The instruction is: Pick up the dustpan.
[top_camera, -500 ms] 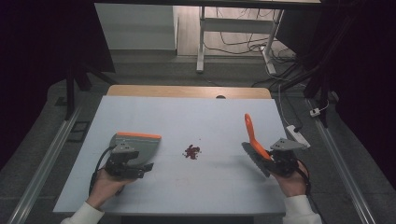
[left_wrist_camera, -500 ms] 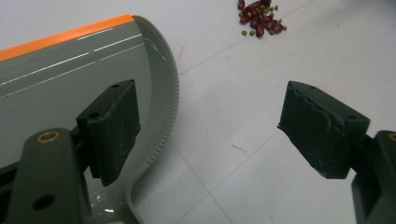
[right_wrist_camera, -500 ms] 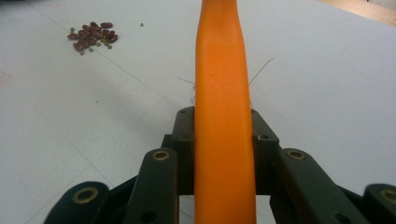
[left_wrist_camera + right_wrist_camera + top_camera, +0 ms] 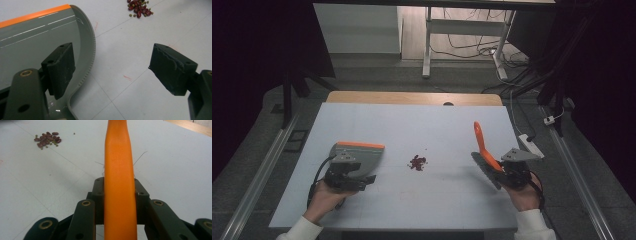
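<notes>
Right claw (image 4: pixel 120 195) clamped on orange brush (image 4: pixel 117 170), left claw (image 4: pixel 117 72) apart beside dustpan (image 4: pixel 37 37), perhaps touching

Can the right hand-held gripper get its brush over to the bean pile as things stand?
Probably yes: bare table lies between the brush in the right hand-held gripper and the bean pile.

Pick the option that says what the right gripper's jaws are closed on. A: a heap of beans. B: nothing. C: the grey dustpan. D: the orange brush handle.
D: in the right gripper view the right gripper has both jaws pressed against the orange brush handle, which runs up between them.
</notes>
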Available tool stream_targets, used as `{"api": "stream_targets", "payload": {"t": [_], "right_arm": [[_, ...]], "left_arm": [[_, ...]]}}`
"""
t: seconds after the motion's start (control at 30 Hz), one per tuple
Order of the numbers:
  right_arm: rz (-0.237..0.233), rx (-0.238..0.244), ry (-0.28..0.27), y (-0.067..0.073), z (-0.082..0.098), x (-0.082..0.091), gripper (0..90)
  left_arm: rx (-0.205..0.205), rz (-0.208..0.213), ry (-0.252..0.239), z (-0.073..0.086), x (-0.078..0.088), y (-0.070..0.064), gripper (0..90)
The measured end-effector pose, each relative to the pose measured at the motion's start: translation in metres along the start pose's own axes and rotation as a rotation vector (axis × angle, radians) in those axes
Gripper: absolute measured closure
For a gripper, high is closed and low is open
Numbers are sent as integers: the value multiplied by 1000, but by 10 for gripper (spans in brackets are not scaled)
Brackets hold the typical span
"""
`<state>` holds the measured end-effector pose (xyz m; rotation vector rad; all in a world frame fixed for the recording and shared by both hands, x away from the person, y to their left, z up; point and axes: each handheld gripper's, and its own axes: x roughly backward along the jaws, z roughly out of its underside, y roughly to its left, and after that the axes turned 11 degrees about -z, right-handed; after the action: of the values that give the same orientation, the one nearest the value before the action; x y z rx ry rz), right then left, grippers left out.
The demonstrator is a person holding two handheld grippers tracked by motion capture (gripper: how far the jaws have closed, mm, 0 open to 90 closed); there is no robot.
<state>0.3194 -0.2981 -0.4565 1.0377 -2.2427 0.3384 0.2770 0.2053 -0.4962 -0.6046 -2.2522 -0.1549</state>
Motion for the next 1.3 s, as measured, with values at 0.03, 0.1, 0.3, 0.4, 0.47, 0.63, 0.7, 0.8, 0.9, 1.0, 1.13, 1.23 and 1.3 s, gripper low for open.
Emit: {"api": "stream_targets", "payload": {"t": [0.03,0.1,0.3,0.4,0.47,0.63,0.7,0.8,0.9,1.0,1.13,1.23,1.3], "right_arm": [[-2,3,4,1,0,-1,699],[3,10,9,1,0,-3,699],[4,8,-2,2,-1,-2,699],[4,9,-7,3,-1,-1,700],[4,9,-7,3,-1,-1,699],[0,16,-3,3,-2,-3,699],[-2,8,-5,4,-2,-3,699],[-2,2,-8,4,-2,-3,699],[-7,-4,-19,3,-2,-2,699],[-8,-6,-24,2,-2,-1,699],[-16,-9,-31,2,-3,-1,699],[-22,1,-32,2,-3,-1,699],[-25,-1,-34,2,-3,-1,699]], "left_arm": [[-2,-1,1,0,0,0,207],[-7,-2,5,0,-1,-1,208],[-6,-7,13,0,-2,0,207],[-8,-9,16,0,-1,0,206],[-11,-7,19,-1,-1,-1,207],[-11,-22,38,-4,-1,-1,207],[-17,-29,31,-6,2,-3,206],[-15,-34,25,-9,6,-4,206],[-6,-43,31,-12,8,-4,205],[23,-65,47,-15,13,-2,206],[52,-87,77,-16,15,1,205],[79,-109,100,-17,19,2,202],[89,-117,108,-17,22,2,202]]}}
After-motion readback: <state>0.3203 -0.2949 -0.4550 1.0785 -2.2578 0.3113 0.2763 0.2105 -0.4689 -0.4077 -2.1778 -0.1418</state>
